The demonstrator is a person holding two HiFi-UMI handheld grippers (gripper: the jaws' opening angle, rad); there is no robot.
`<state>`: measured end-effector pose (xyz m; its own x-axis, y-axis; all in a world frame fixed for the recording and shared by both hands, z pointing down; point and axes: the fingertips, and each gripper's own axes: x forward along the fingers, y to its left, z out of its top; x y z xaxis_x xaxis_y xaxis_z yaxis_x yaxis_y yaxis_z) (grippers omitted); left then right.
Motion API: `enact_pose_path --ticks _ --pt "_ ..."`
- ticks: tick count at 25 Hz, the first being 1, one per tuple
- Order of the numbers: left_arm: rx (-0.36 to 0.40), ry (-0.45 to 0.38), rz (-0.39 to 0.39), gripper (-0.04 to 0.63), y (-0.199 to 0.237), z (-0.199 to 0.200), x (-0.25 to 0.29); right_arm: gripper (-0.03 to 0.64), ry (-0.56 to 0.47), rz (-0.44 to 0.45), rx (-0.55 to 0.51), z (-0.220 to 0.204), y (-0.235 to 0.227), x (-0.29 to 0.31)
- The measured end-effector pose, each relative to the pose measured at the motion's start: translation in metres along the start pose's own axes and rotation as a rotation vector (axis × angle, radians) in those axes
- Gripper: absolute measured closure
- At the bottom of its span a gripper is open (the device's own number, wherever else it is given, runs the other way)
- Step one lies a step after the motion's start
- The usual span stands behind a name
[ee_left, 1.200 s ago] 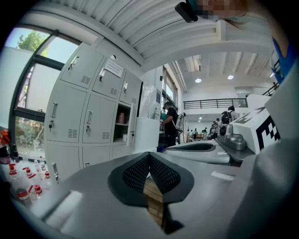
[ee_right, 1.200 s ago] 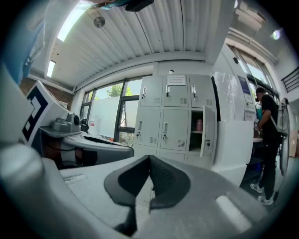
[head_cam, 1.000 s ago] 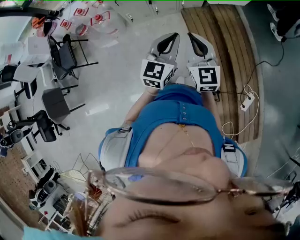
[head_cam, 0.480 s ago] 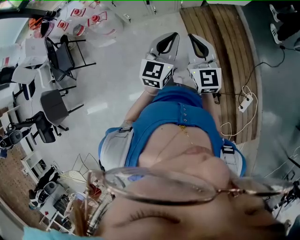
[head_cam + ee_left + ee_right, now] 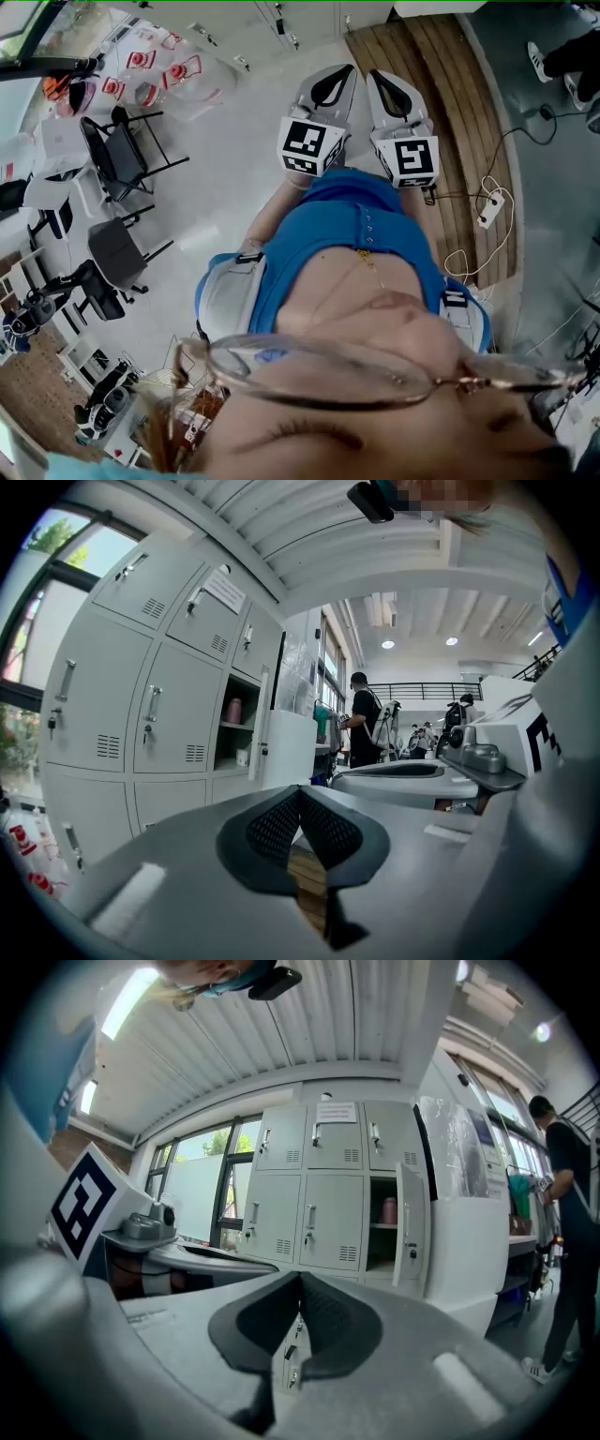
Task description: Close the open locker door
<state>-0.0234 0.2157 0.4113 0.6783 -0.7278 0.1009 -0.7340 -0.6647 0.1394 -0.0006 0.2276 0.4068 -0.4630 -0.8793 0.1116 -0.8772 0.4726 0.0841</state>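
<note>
The grey lockers (image 5: 309,1199) stand ahead in the right gripper view. One compartment is open, with its door (image 5: 407,1227) swung out and a pink bottle (image 5: 388,1210) on the shelf. In the left gripper view the same open door (image 5: 263,726) is at the left centre. Both grippers are held side by side at chest height, some way short of the lockers. My left gripper (image 5: 300,792) is shut with nothing in it, and so is my right gripper (image 5: 300,1281). The head view shows the left gripper (image 5: 342,77) and the right gripper (image 5: 384,77) pointing forward.
Black chairs (image 5: 122,155) stand on the floor at the left. A wooden strip (image 5: 441,112) runs along the right, with a power strip (image 5: 489,211) and cables on it. A white cabinet (image 5: 464,1241) adjoins the lockers. A person in black (image 5: 366,724) stands beyond.
The head view has shifted a little: the chairs and floor slid down and right in the frame. Both grippers keep their place in front of the body, jaws still shut.
</note>
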Motion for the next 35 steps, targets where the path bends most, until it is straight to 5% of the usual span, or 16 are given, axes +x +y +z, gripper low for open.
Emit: enact_pose_path --ticks 14,35 --pt "-0.016 0.02 -0.031 0.597 0.086 0.009 0.046 0.615 0.008 -0.01 -0.002 0.006 -0.013 0.103" --pt "-0.022 0.009 -0.036 0.598 0.148 0.027 0.103 0.615 -0.005 -0.037 0.028 0.016 -0.053 0.18"
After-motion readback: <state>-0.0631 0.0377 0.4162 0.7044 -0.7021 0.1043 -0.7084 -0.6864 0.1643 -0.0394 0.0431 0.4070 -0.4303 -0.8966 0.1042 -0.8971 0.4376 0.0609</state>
